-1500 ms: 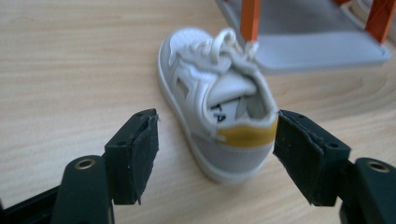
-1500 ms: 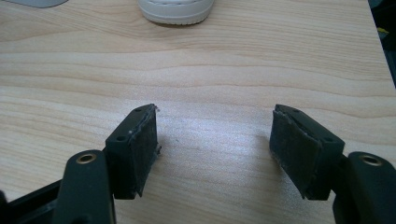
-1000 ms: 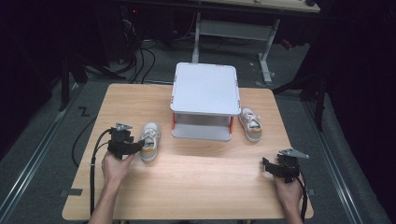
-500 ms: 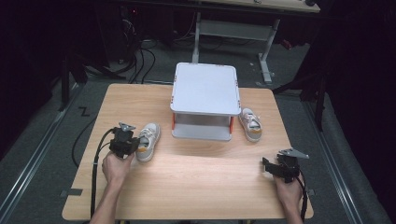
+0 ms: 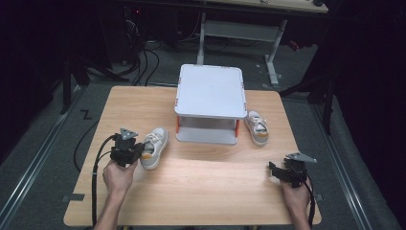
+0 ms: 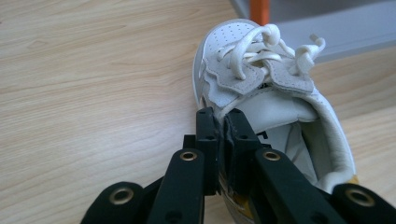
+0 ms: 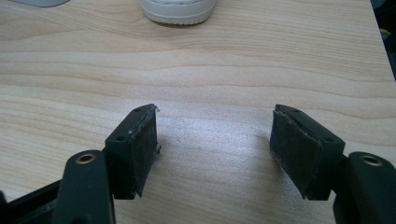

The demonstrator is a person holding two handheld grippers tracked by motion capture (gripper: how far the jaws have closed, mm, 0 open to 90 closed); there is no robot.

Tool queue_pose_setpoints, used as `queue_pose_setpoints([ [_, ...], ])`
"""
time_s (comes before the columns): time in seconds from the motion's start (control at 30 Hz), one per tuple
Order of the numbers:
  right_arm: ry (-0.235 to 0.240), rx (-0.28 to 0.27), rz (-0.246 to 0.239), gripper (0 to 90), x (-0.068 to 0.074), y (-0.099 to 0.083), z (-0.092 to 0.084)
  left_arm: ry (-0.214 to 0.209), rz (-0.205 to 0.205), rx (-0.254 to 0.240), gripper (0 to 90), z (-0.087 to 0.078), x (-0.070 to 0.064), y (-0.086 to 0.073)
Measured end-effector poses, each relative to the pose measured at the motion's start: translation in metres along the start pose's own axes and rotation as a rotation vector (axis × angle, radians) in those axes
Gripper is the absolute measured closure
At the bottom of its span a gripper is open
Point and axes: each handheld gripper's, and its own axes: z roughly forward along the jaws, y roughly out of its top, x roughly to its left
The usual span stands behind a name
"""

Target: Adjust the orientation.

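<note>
There are two white shoes (image 5: 154, 147) (image 5: 257, 127), one white stand (image 5: 209, 91), one wooden table (image 5: 206, 191), and two black grippers (image 5: 139, 152) (image 5: 274, 173).

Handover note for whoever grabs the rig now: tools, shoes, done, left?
Left tool: jaws have just closed, now shut on the collar of the left shoe, which lies left of the white stand.
Right tool: open, holding nothing, over bare table at the near right.
Right shoe: on the table beside the stand's right side, untouched.
Done: grip on the left shoe.
Left: probably move that shoe to its spot, then fetch the right shoe.
</note>
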Motion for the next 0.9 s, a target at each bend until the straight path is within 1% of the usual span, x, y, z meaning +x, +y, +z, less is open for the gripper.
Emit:
queue_pose_setpoints([
  [0.07,0.001,0.0,0.0,32.2,0.0,0.0,0.0,-0.02,0.004,-0.01,85.6,-0.002,-0.006,0.0],
  [0.1,0.002,0.0,0.0,32.2,0.0,0.0,0.0,-0.02,0.004,-0.01,85.6,-0.002,-0.006,0.0],
  [0.13,0.002,0.0,0.0,32.2,0.0,0.0,0.0,-0.026,0.011,-0.012,85.6,-0.003,-0.008,0.0],
  [0.17,0.002,-0.001,0.0,32.2,0.0,0.0,0.0,-0.033,0.014,-0.016,85.6,-0.003,-0.012,-0.001],
  [0.23,0.002,-0.001,0.001,32.3,0.0,0.0,0.0,-0.065,0.018,-0.012,85.6,-0.004,-0.02,-0.002],
  [0.27,0.002,-0.001,0.001,32.3,0.0,0.0,0.0,-0.065,0.018,-0.012,85.6,-0.004,-0.02,-0.002],
  [0.3,0.002,0.0,0.0,32.3,0.0,0.0,0.0,-0.079,0.028,-0.008,85.5,-0.004,-0.027,-0.002],
  [0.33,0.001,0.0,0.0,32.3,0.0,0.0,0.0,-0.081,0.034,-0.006,85.5,-0.005,-0.03,-0.002],
  [0.37,0.001,0.0,0.0,32.3,0.0,0.0,0.0,-0.081,0.034,-0.006,85.5,-0.005,-0.03,-0.002],
  [0.4,0.001,-0.001,0.0,32.2,0.0,0.0,0.0,-0.085,0.041,-0.004,85.5,-0.005,-0.036,-0.002],
  [0.43,0.001,-0.001,0.0,32.2,0.0,0.0,0.0,-0.085,0.041,-0.004,85.5,-0.005,-0.036,-0.002],
  [0.47,0.002,-0.001,0.0,32.2,0.0,0.0,0.0,-0.095,0.042,-0.004,85.5,-0.004,-0.043,-0.002],
  [0.5,0.001,0.0,0.0,32.2,0.0,0.0,0.0,-0.095,0.042,-0.004,85.5,-0.004,-0.043,-0.002],
  [0.53,0.001,0.0,0.0,32.2,0.0,0.0,0.0,-0.098,0.045,-0.003,85.5,-0.004,-0.046,-0.002],
  [0.57,0.002,0.0,0.0,32.2,0.0,0.0,0.0,-0.108,0.055,0.001,85.5,-0.002,-0.053,-0.002],
  [0.6,0.003,-0.001,0.0,32.1,0.0,0.0,0.0,-0.107,0.061,0.003,85.5,-0.001,-0.056,-0.002],
  [0.63,0.003,-0.001,0.0,32.1,0.0,0.0,0.0,-0.107,0.061,0.003,85.5,-0.001,-0.056,-0.002],
  [0.7,0.003,-0.001,-0.001,32.0,0.0,0.0,0.0,-0.104,0.072,0.012,85.5,0.003,-0.066,-0.001],
  [0.73,0.003,-0.001,-0.001,32.0,0.0,0.0,0.0,-0.104,0.072,0.012,85.4,0.003,-0.066,-0.001],
  [0.77,0.002,0.0,-0.002,32.0,0.0,0.0,0.0,-0.114,0.076,0.021,85.4,0.007,-0.072,-0.001],
  [0.8,0.002,0.0,-0.002,32.0,0.0,0.0,0.0,-0.114,0.076,0.021,85.3,0.007,-0.072,-0.001],
  [0.83,0.002,0.0,-0.001,32.0,0.0,0.0,0.0,-0.117,0.087,0.027,85.4,0.008,-0.076,-0.001],
  [0.87,0.002,0.0,-0.001,32.0,0.0,0.0,0.0,-0.115,0.089,0.028,85.4,0.009,-0.078,-0.002],
  [0.9,0.004,0.0,-0.001,32.0,0.0,0.0,0.0,-0.103,0.099,0.031,85.3,0.012,-0.085,-0.001],
])
